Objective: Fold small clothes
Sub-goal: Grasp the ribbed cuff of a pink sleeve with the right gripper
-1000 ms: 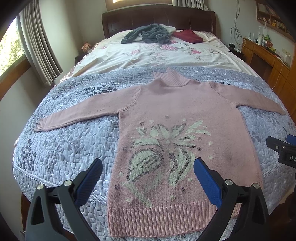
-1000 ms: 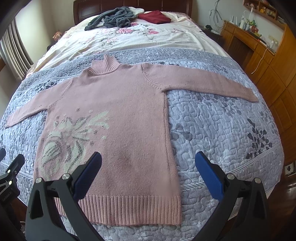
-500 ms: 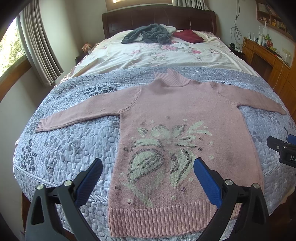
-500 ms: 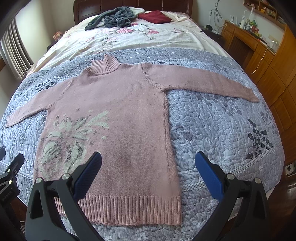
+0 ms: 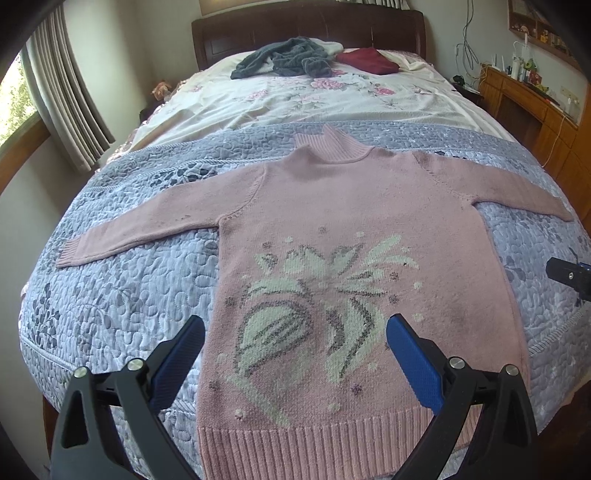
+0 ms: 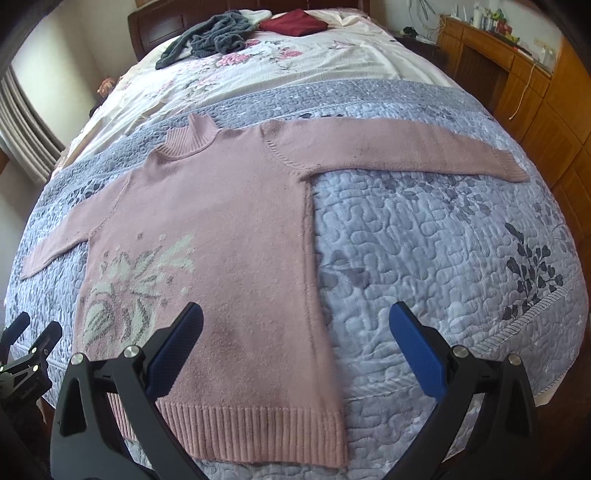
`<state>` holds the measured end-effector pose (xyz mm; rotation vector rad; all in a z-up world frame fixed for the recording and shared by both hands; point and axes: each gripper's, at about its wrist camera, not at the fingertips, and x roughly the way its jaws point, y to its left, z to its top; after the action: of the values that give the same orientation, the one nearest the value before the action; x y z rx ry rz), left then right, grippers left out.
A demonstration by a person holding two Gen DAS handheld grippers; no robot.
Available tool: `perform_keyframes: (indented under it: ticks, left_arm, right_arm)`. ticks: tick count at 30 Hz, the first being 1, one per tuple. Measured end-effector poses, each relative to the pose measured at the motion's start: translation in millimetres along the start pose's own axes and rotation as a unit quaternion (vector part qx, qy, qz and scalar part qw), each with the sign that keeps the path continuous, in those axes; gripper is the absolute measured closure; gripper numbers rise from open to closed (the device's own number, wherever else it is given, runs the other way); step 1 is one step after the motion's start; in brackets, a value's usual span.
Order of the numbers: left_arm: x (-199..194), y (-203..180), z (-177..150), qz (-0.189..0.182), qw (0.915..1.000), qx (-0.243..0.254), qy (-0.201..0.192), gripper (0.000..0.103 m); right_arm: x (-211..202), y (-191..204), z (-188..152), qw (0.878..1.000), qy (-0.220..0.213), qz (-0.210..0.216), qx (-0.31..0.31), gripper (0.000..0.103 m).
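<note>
Lying flat on the quilt (image 5: 122, 295), the pink sweater (image 5: 332, 206) sits front-up with neck at 12 o'clock and hem at 6 o'clock, nearest both claws.

Left claw (image 5: 295, 354): jaws spread wide, holding nothing, above the hem. Its blue pads (image 5: 413, 362) straddle the knitted flower motif (image 5: 314, 306); sweater body fills the gap between them.

Right claw (image 6: 295, 343): also wide open and empty. Sweater's side edge runs down between its fingers; hem corner lies at 6 o'clock in that view, bare quilt toward 3 o'clock. Left claw's tip shows at 9 o'clock in the right wrist view; right claw's tip shows at 3 o'clock in the left wrist view. Claws are well apart.

Sweater: pink knit, ribbed turtleneck collar (image 5: 332, 146), ribbed hem (image 5: 314, 439) and cuffs, pale green and grey flower on lower front. Both sleeves stretched straight out, toward 9 and 3 o'clock. No folds. Some darker smudges on the fabric.

Edges/room: hem sits close to the foot edge of the bed. Left cuff (image 5: 70, 254) ends short of the bed's side edge. Right cuff (image 6: 513, 168) lies near the opposite side, wooden cabinets (image 6: 535, 103) beyond. Open quilt both sides of the body below the sleeves. Floral sheet (image 5: 314, 99) beyond the collar at 12 o'clock, with a grey garment (image 5: 284, 59) and a dark red garment (image 5: 369, 61) by the headboard (image 5: 295, 26), well apart from the sweater.
</note>
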<state>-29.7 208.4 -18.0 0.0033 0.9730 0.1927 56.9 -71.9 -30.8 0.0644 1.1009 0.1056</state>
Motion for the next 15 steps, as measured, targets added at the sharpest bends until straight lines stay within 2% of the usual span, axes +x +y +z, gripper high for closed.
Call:
perform_keyframes:
  ticks: [4,8,11,15]
  left_arm:
    - [15,-36,40,-0.016,0.9996,0.020,-0.008,0.004]
    - [36,-80,89,-0.038,0.9987,0.033,-0.013,0.004]
    - [53,-112,124,-0.044,0.9982,0.032,-0.024,0.004]
    - [81,-154,164,-0.051,0.9978,0.032,-0.028,0.004]
  right_arm:
    - [14,-79,43,0.998,-0.002,-0.017,0.057,0.003]
    - [36,-173,93,0.991,0.006,-0.063,0.117,0.003]
    - [62,-236,125,0.985,0.026,-0.093,0.146,0.003]
    - [103,-306,152,0.975,0.061,-0.104,0.186,0.003]
